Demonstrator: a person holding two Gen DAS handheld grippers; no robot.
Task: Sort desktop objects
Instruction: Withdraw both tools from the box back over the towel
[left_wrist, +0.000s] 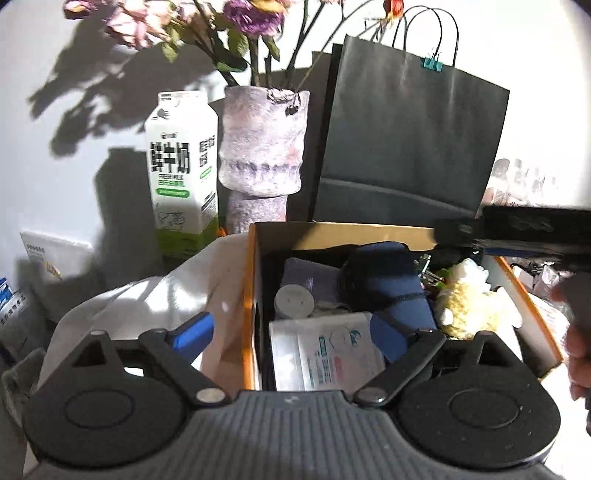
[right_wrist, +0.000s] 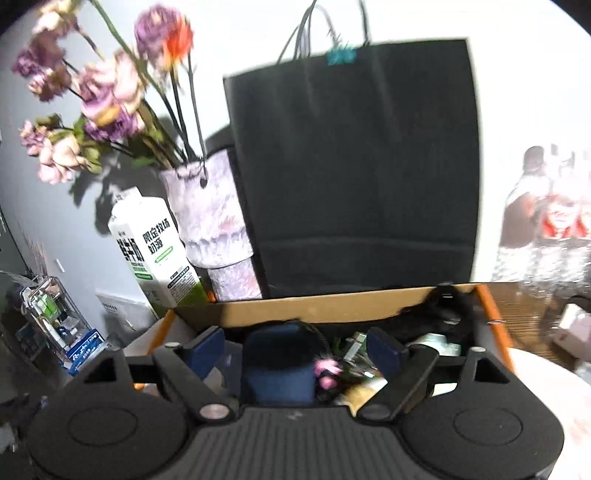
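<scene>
An open cardboard box (left_wrist: 343, 233) with orange edges holds several items: a dark blue pouch (left_wrist: 388, 280), a white round puck (left_wrist: 294, 301), a tissue pack (left_wrist: 328, 354), a yellow plush (left_wrist: 467, 299). My left gripper (left_wrist: 291, 336) is open above the box's left wall, holding nothing. My right gripper (right_wrist: 295, 350) is open and empty over the same box (right_wrist: 332, 304), just above the blue pouch (right_wrist: 277, 369). A black object, perhaps the right gripper, crosses the box's right side in the left wrist view (left_wrist: 524, 229); I cannot tell.
Behind the box stand a black paper bag (left_wrist: 410, 140), a purple vase of dried flowers (left_wrist: 262, 147) and a milk carton (left_wrist: 181, 173). White cloth (left_wrist: 147, 302) lies left of the box. A clear case (right_wrist: 48, 325) stands at the far left.
</scene>
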